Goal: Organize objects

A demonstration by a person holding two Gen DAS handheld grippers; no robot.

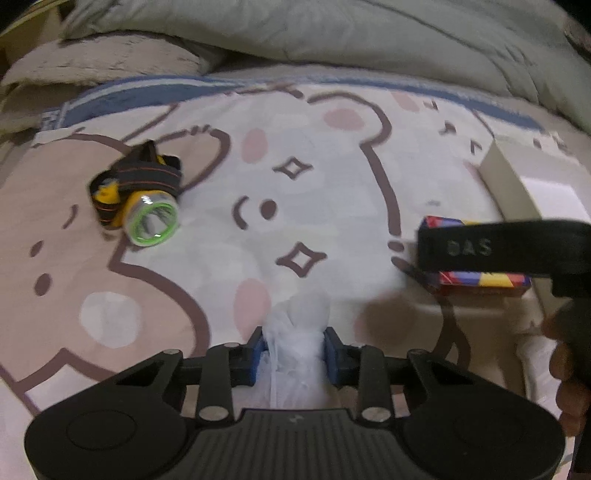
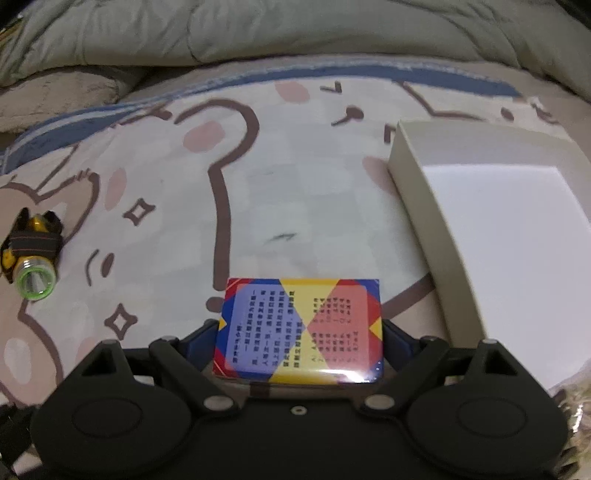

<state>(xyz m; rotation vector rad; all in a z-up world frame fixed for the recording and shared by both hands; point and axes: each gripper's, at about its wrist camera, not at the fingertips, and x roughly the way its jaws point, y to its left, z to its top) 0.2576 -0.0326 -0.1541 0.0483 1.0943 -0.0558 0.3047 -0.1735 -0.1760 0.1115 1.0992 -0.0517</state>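
My left gripper [image 1: 294, 354] is clamped on a white mesh bundle [image 1: 301, 332]; soft netting could slip out if I swing fast. My right gripper [image 2: 300, 343] straddles the card box [image 2: 300, 328] widely; whether the pads bite, I cannot tell, so it may drop. The open white box [image 2: 491, 236] sits at two o'clock, the headlamp [image 1: 138, 201] at ten, nothing between.

**Cloth, card, plastic and film**

The soft matt cotton-like bedsheet printed with brown bears [image 1: 207, 280] lay smooth. At the top of the frame a grey-green quilted duvet [image 1: 332, 33] looked puffy and dull. The white net mesh bundle [image 1: 299, 343] appeared gauzy. The yellow plastic headlamp with a ribbed elastic strap [image 1: 136, 199] had a shiny clear lens. The colourful film-wrapped cardboard packet [image 2: 299, 328] gleamed; the pale matt card box [image 2: 424, 206] did not.
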